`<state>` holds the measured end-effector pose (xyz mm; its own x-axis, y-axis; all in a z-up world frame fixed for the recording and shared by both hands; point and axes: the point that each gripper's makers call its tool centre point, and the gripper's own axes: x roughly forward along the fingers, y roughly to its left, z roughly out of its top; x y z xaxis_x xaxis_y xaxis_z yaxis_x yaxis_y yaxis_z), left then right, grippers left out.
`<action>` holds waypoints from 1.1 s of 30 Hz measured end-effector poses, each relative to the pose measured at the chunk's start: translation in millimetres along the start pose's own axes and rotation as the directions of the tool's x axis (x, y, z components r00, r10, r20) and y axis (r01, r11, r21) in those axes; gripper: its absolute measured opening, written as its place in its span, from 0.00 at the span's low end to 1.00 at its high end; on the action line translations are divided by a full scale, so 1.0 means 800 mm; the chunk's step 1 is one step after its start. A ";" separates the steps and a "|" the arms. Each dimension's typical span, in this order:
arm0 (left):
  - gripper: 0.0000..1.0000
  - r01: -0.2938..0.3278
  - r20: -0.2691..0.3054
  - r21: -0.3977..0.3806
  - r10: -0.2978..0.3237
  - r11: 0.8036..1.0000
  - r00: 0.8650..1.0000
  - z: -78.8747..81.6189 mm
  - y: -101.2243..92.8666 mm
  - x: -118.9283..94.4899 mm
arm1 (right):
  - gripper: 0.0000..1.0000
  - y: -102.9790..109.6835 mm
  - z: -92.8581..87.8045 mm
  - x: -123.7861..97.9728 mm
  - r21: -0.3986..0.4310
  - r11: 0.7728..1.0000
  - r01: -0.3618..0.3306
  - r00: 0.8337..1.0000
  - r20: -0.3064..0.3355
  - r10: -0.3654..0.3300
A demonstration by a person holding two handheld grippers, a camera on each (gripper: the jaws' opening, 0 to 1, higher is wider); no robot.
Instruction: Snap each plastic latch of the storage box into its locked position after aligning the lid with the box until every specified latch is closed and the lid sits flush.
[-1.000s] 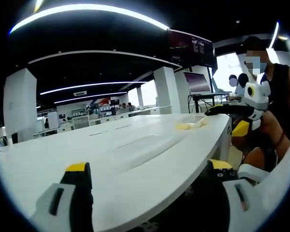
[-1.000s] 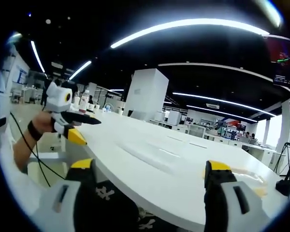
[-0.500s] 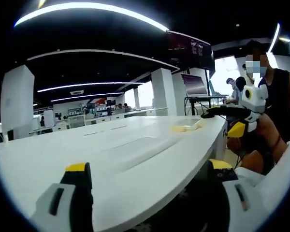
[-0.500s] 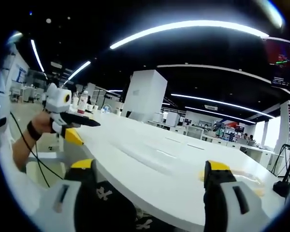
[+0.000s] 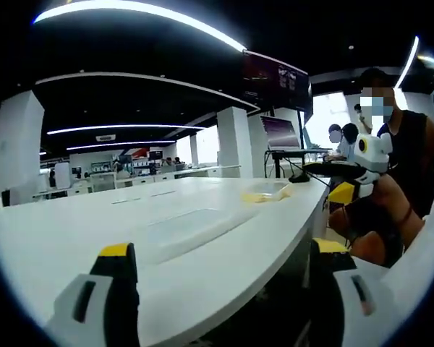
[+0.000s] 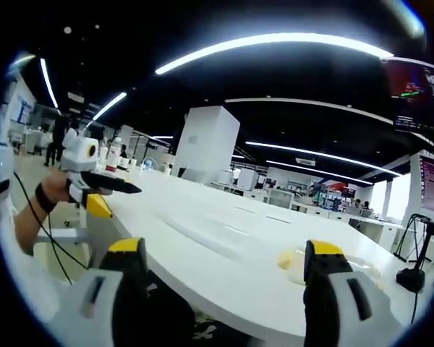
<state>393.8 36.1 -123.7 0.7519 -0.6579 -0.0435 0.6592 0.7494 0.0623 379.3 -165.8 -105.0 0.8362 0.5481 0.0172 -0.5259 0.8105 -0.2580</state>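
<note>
Both views have slid a bit over 1 s, nothing on the tabletop (image 5: 202, 238) moved. Left hand-held gripper (image 5: 224, 256) and right hand-held gripper (image 6: 224, 253) gape empty. Storage box (image 5: 264, 193) sits far off, so approach comes first, I'd say.

Both views swung slightly; storage box (image 6: 325, 266) nearer right fingers (image 6: 324, 253).

White table (image 5: 202, 238), clear yellow-latched storage box (image 5: 264, 192) — yellow-tipped black fingers (image 6: 128, 249), white-bodied grippers
</note>
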 end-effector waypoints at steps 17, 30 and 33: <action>0.99 0.094 0.014 0.013 -0.094 0.995 0.995 0.014 -0.040 0.031 | 0.89 -0.025 -0.013 -0.019 -0.002 0.999 0.054 0.998 -0.031 -0.054; 0.99 0.202 0.013 0.033 -0.202 0.979 0.979 0.020 -0.082 0.068 | 0.89 -0.035 -0.019 -0.032 -0.003 0.996 0.085 0.995 -0.046 -0.085; 0.99 0.224 0.022 0.033 -0.225 0.974 0.974 0.023 -0.090 0.075 | 0.88 -0.041 -0.018 -0.036 -0.007 0.995 0.097 0.994 -0.046 -0.097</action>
<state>391.4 -58.8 -112.5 0.5843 -0.8108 -0.0345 0.8101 0.5803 0.0839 374.7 -211.3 -110.8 0.8895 0.4570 -0.0021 -0.4416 0.8582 -0.2617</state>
